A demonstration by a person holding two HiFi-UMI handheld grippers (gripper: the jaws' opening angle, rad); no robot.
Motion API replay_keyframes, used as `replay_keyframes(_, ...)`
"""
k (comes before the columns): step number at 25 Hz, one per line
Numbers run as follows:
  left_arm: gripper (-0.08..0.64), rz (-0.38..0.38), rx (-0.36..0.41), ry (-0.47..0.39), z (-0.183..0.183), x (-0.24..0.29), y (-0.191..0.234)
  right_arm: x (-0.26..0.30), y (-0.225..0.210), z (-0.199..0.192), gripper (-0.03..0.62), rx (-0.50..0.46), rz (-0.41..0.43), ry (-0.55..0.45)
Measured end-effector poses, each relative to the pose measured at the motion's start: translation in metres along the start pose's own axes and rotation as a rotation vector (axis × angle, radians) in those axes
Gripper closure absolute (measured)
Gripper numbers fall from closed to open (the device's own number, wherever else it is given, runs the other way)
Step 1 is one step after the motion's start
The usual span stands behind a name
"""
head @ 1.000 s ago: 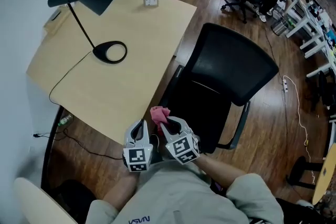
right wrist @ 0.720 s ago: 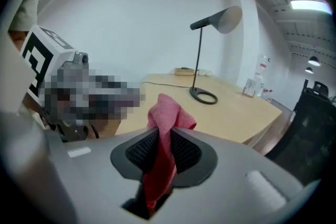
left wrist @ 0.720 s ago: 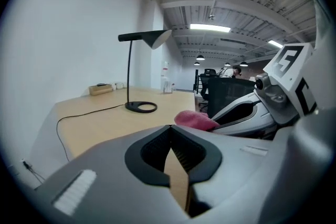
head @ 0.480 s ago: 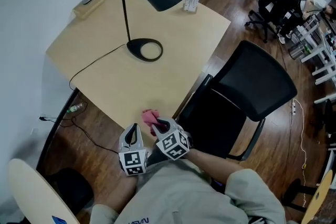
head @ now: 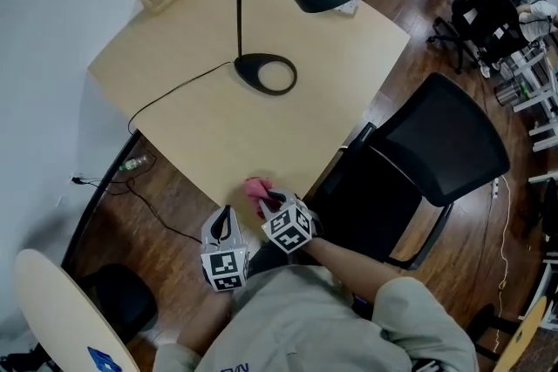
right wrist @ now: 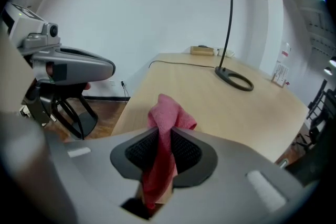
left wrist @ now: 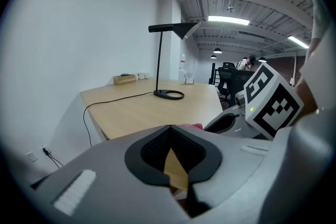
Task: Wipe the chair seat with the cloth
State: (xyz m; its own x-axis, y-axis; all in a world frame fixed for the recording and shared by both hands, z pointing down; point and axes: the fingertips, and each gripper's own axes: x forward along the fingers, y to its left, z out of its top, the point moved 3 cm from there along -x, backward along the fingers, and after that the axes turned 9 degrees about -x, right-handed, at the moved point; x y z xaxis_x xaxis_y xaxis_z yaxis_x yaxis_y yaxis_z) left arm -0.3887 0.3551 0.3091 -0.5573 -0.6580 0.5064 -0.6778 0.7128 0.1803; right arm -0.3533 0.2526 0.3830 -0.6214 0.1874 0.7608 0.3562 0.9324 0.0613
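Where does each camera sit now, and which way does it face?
Head view: on the head, steeply down at desk and chair; left tool, right tool, shirt show.
Left gripper view: on left tool, along shut jaws toward lamp; right tool shows.
Right gripper view: on right tool, along jaws gripping cloth; left tool shows.
Shared: desk and lamp.
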Motion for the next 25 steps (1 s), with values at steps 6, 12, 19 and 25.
replay_keyframes(6,0.554,-0.021,0.003,0.013,-0.002,0.008,0.005,0.013,0.004,-0.007,0.513,0.043,0.047,0.017)
replay_keyframes(12,0.554,-0.092,0.030,-0.001,0.007,0.016,-0.013,-0.022,-0.006,0.002,0.434,0.115,0.026,-0.094)
replay_keyframes(19,0.555,-0.260,0.093,-0.029,0.017,0.010,-0.072,-0.104,-0.023,-0.021,0.509,0.234,-0.166,-0.202)
replay_keyframes(25,0.554,-0.437,0.152,-0.022,0.008,0.004,-0.150,-0.201,-0.028,-0.087,0.591,0.386,-0.456,-0.221)
